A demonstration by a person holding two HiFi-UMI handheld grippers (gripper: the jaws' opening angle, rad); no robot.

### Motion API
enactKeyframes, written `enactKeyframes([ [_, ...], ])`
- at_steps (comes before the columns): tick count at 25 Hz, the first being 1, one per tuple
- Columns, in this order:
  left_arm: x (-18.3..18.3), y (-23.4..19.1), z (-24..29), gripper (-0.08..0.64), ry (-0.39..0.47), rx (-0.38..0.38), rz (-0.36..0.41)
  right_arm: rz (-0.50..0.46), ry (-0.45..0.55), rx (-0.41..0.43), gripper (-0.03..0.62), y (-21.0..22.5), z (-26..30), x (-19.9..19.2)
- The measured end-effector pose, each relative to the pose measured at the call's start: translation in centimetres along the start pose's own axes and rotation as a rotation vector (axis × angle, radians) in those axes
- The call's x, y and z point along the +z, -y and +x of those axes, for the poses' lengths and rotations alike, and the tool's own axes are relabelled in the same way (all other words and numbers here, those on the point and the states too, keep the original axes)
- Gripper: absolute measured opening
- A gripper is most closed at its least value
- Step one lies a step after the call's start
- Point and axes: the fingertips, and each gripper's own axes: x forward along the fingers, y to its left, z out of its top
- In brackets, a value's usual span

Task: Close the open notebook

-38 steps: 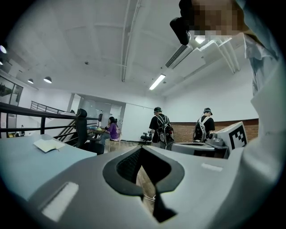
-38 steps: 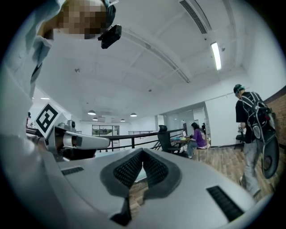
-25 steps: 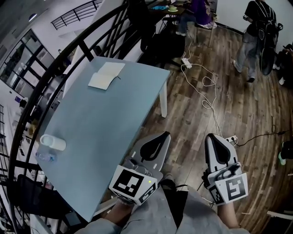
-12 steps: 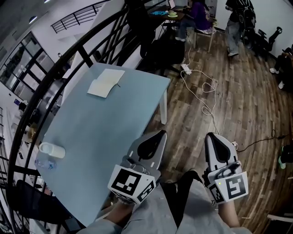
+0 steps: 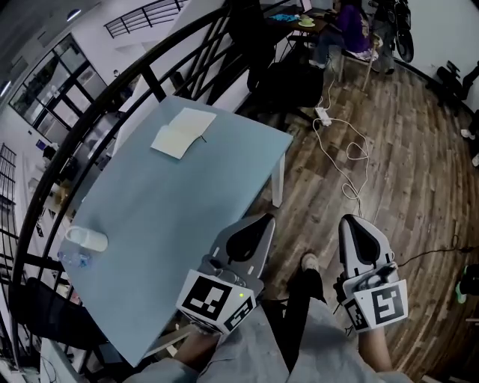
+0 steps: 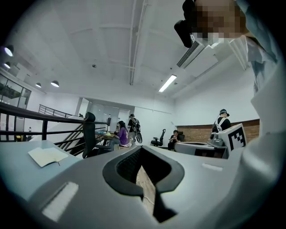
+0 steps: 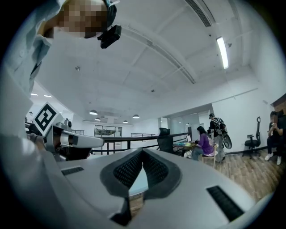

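The open notebook lies flat, cream pages up, near the far corner of the light blue table; it also shows at the left of the left gripper view, notebook. My left gripper hovers over the table's near right edge, far short of the notebook. Its jaws are shut and empty in its own view. My right gripper is held over the wooden floor to the right of the table, jaws also shut on nothing. Both point level.
A white cup and a plastic bottle lie at the table's left edge. A black railing runs behind the table. Cables and a power strip lie on the floor. People sit at a desk at the back.
The table and notebook have slid slightly right and nearer in the head view as the person walks with both grippers. The standing person at back right has left the view. A shoe now shows between the grippers.
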Motion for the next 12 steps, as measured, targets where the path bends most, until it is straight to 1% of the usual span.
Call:
enactKeyframes([
  [7,0.7,-2.0,5.3,0.005,0.004,0.105,-0.014,-0.001,-0.015,0.115,0.002,4.5,5.5,0.0],
  [12,1.1,-3.7,8.2,0.005,0.011,0.197,-0.037,-0.008,-0.032,0.186,0.002,7.7,9.3,-0.2],
])
